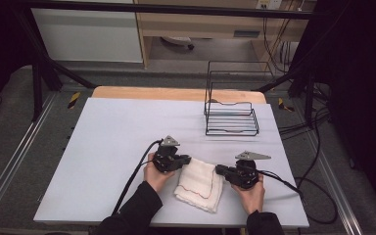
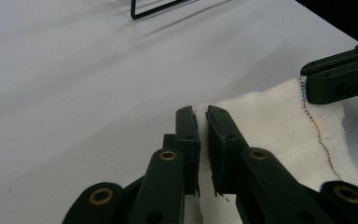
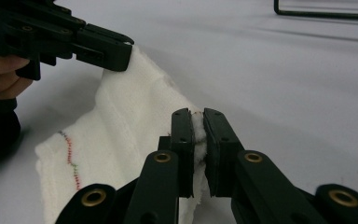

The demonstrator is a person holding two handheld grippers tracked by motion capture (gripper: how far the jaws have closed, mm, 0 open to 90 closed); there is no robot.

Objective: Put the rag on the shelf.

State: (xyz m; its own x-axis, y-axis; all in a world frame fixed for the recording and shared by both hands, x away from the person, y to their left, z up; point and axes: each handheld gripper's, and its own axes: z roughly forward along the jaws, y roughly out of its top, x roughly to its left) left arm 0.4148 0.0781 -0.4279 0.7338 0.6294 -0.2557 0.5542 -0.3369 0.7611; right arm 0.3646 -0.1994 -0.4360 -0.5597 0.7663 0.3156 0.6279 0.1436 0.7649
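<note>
Nearest the person, a folded white cloth (image 1: 199, 184) with a coloured stitched line lies on the white table (image 1: 112, 147). The left gripper (image 1: 185, 159) pinches its far left corner, jaws narrowed onto the fabric. The right gripper (image 1: 220, 169) clamps the far right corner, cloth bunched between its jaws. Farther back stands a black wire rack (image 1: 231, 117), nothing in its tray.
</note>
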